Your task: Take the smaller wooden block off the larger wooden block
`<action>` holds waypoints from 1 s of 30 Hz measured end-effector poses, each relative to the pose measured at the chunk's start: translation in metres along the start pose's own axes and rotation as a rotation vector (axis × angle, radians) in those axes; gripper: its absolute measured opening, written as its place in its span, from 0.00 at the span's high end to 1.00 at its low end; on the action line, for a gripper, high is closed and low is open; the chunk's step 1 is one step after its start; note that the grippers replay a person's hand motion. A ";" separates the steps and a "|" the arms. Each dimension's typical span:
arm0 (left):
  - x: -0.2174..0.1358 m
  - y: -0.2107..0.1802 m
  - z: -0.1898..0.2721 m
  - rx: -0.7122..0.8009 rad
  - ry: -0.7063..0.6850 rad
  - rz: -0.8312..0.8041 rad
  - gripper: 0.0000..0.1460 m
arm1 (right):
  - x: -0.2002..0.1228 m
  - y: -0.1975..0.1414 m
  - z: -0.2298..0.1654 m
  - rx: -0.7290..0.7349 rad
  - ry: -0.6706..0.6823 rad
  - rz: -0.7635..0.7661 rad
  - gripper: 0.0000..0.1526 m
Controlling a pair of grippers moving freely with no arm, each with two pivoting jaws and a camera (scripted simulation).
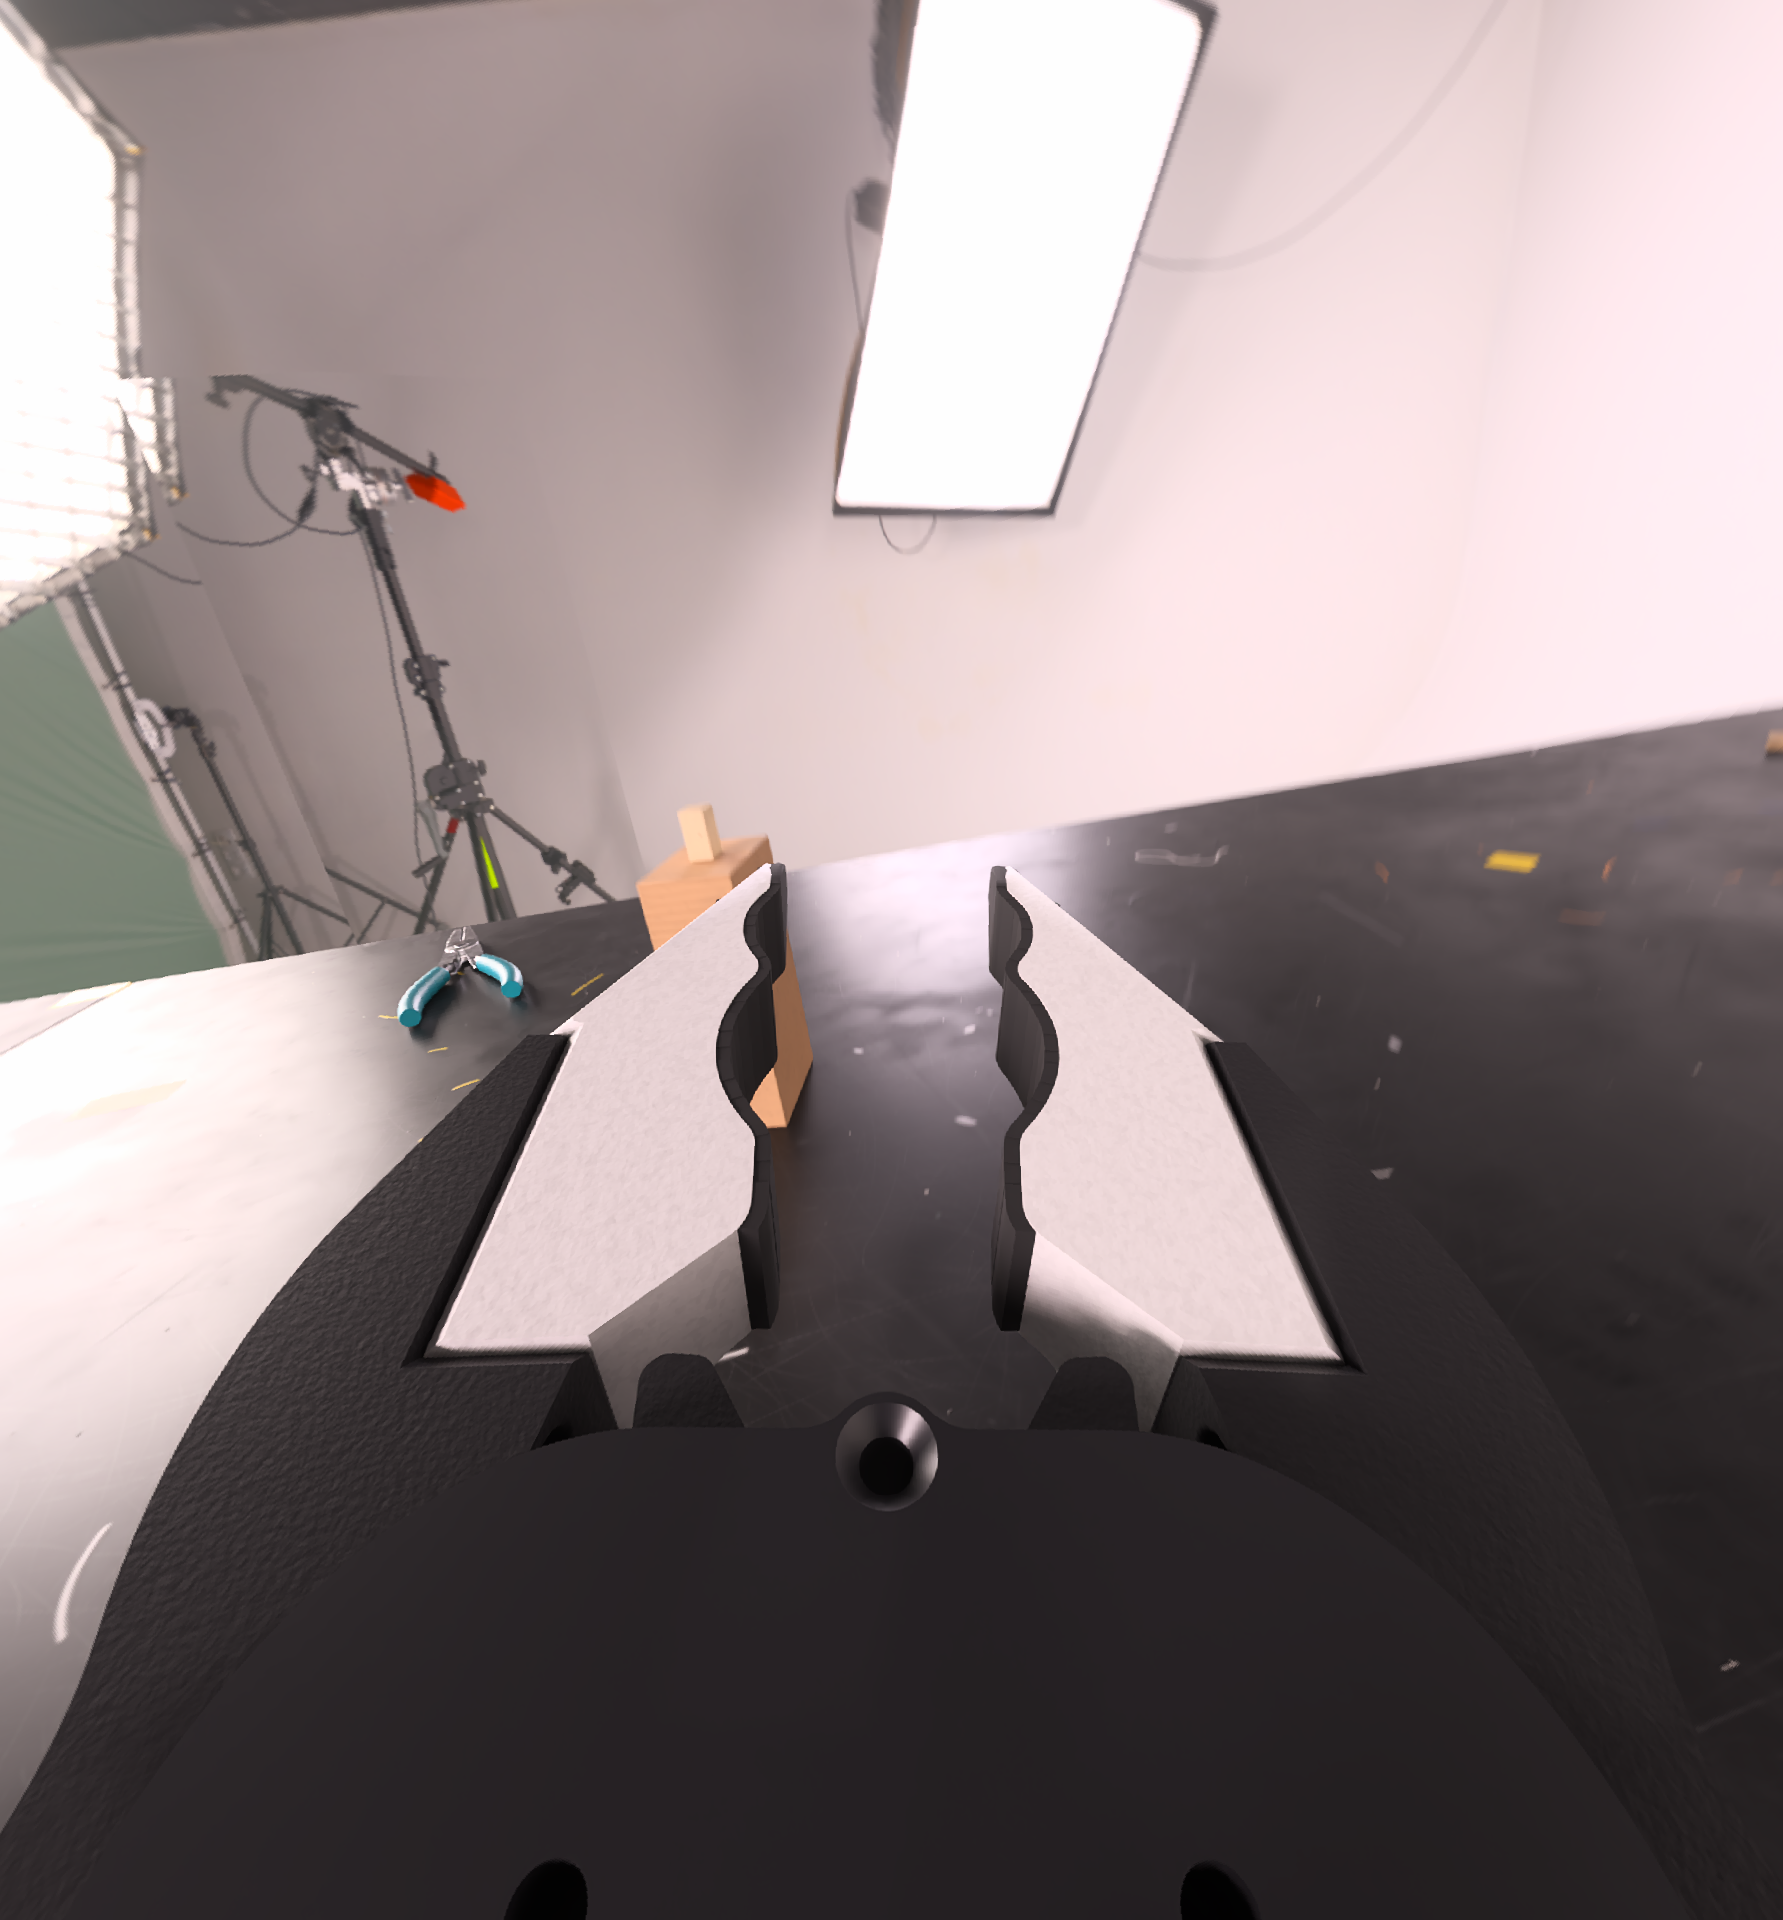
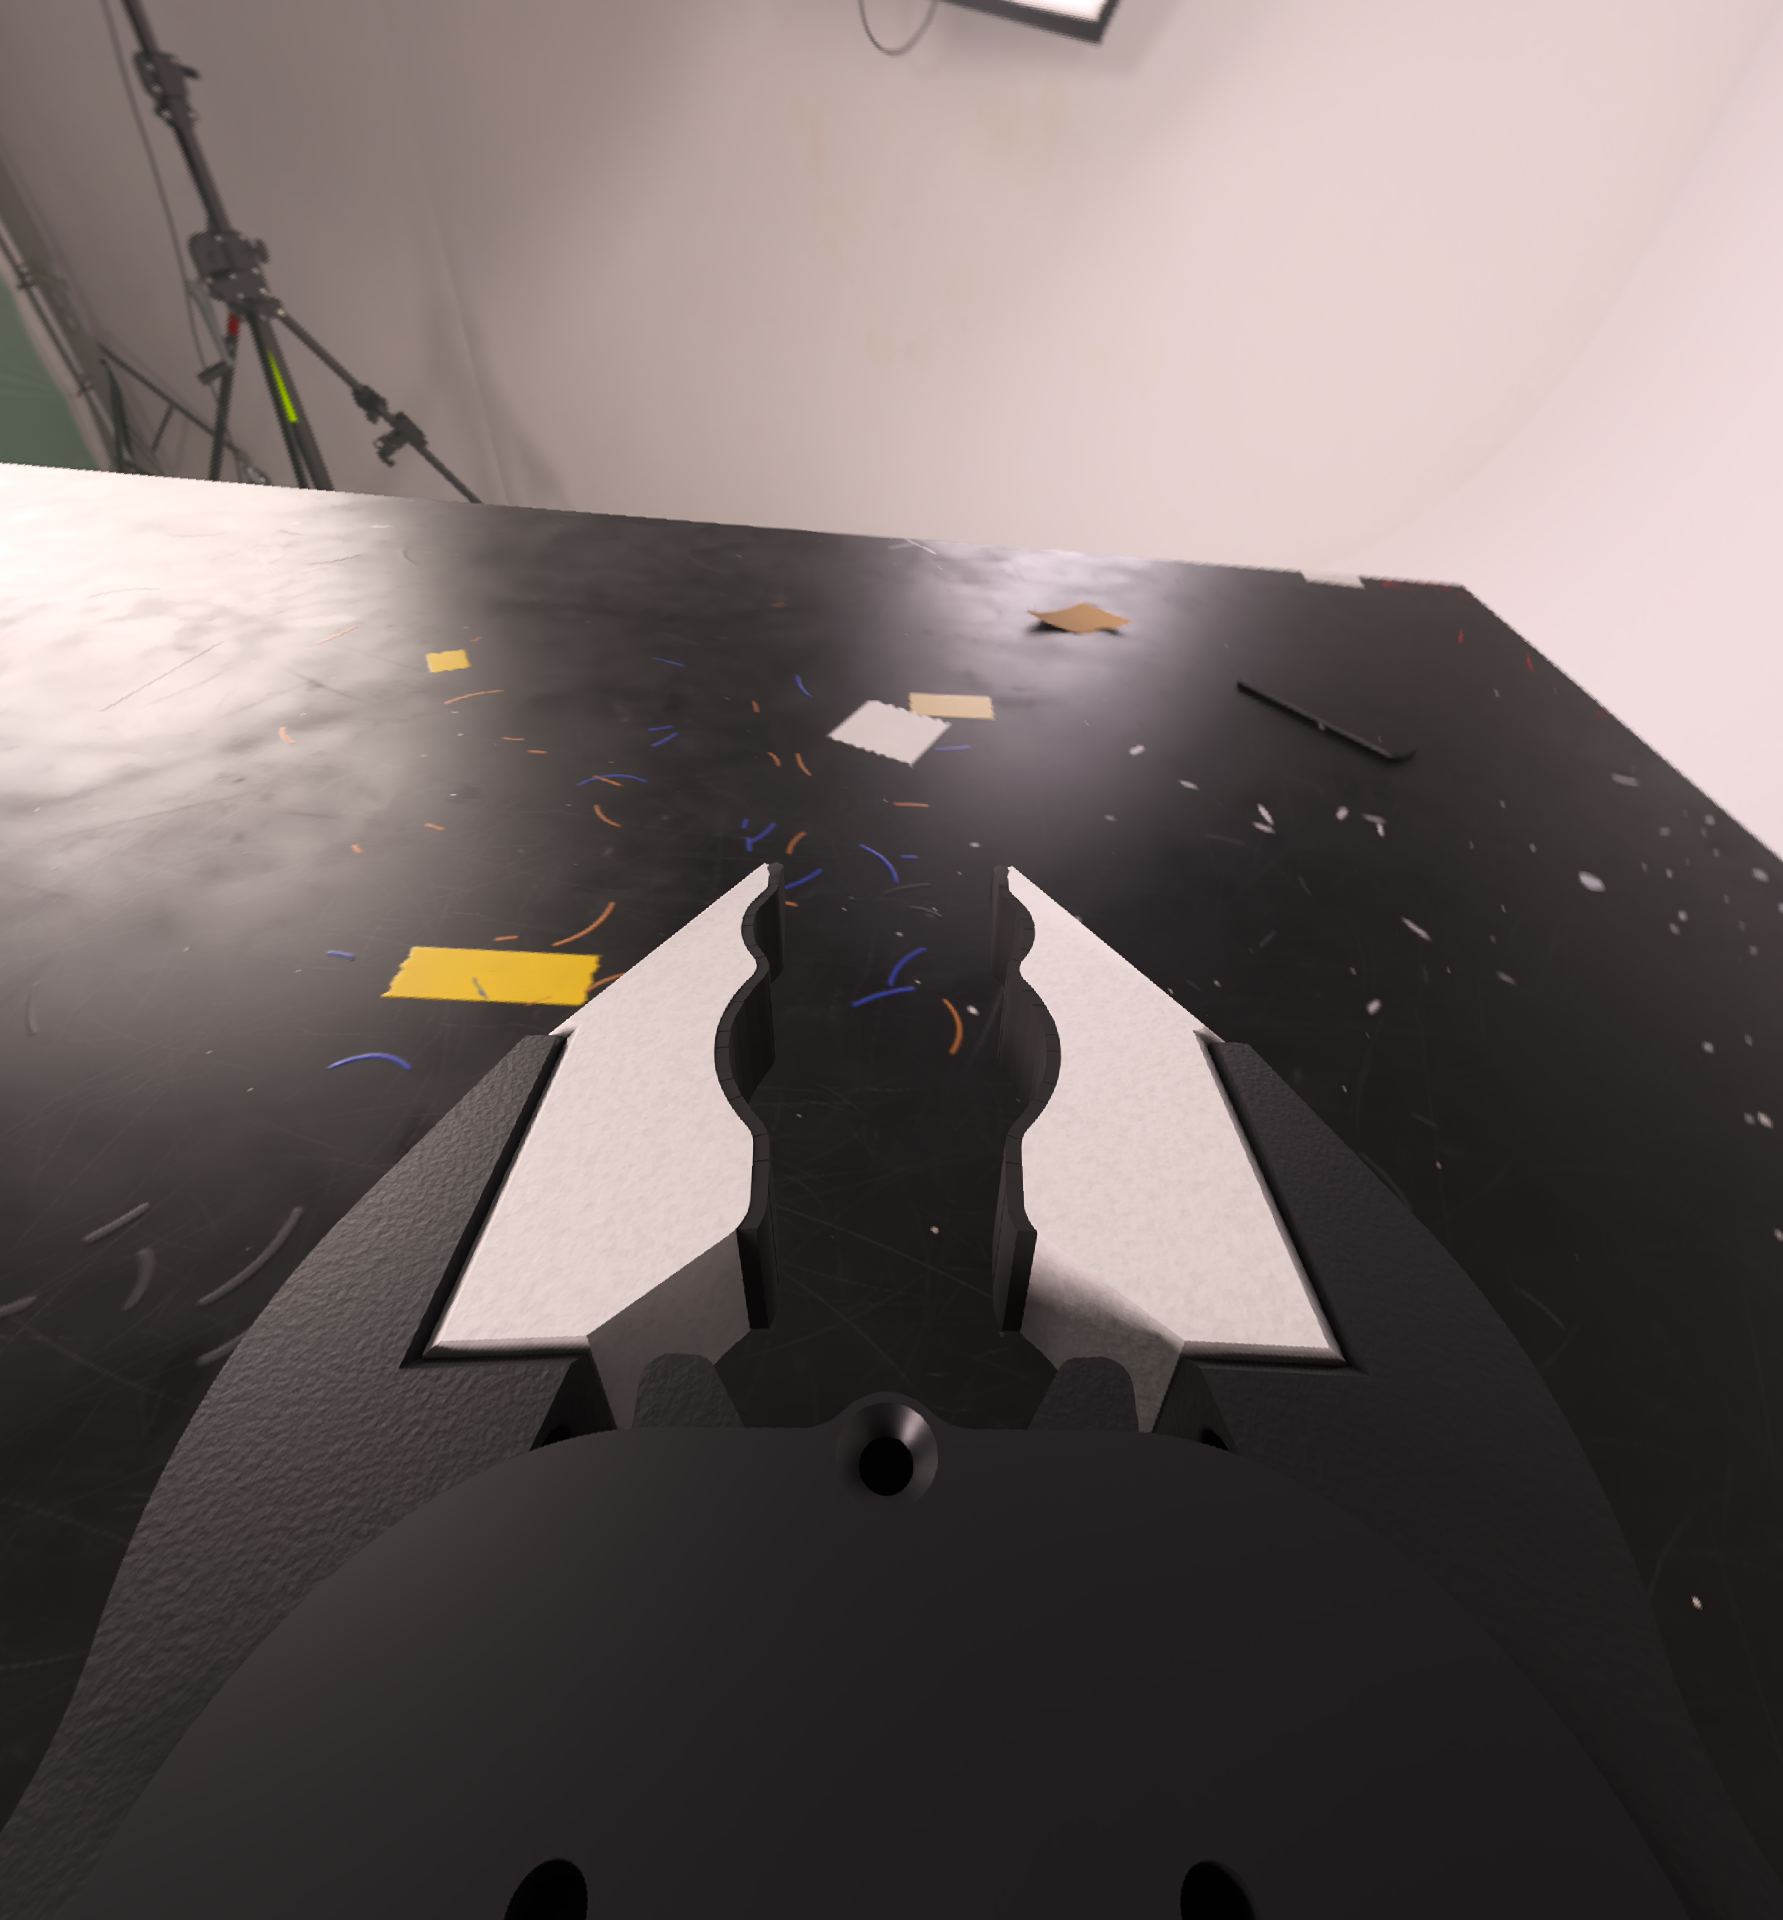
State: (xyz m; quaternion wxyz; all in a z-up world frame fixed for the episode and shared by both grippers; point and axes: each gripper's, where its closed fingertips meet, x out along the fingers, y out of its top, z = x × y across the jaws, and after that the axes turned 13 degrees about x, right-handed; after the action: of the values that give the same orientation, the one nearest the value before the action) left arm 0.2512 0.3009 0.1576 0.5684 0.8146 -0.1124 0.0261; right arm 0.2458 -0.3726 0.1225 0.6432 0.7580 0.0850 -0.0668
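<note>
In the left wrist view, a larger wooden block [image 1: 695,885] stands on the black table, partly hidden behind my left finger. A smaller pale wooden block [image 1: 698,831] stands upright on its top. My left gripper [image 1: 887,883] is open and empty, with the blocks ahead and just left of its left fingertip. In the right wrist view, my right gripper [image 2: 887,883] is open and empty above the table. Neither block shows in that view.
Blue-handled pliers [image 1: 459,982] lie left of the blocks near the table's far edge. Yellow tape [image 2: 492,975], a white scrap [image 2: 887,730], a tan scrap [image 2: 1079,619], a black strip [image 2: 1323,720] and wire clippings litter the table [image 2: 243,727]. Light stands are beyond it.
</note>
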 end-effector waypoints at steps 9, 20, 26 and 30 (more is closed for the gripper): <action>0.006 -0.016 -0.053 -0.013 0.130 -0.299 0.73 | 0.020 -0.020 -0.050 -0.051 0.181 -0.032 0.74; 0.126 -0.079 -0.069 0.087 -0.271 -0.682 0.72 | 0.036 -0.041 -0.064 -0.064 0.253 -0.123 0.72; 0.160 -0.069 -0.066 -0.216 -0.326 -0.647 0.70 | 0.041 -0.041 -0.059 -0.060 0.252 -0.131 0.72; 0.170 -0.085 -0.052 -0.265 -0.368 -0.717 0.69 | 0.043 -0.041 -0.058 -0.066 0.255 -0.138 0.72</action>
State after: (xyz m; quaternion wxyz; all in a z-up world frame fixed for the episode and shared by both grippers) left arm 0.4394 0.3510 0.1267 0.6117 0.7132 0.0763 -0.3336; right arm 0.2780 -0.3066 0.0831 0.6457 0.7311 0.2198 -0.0113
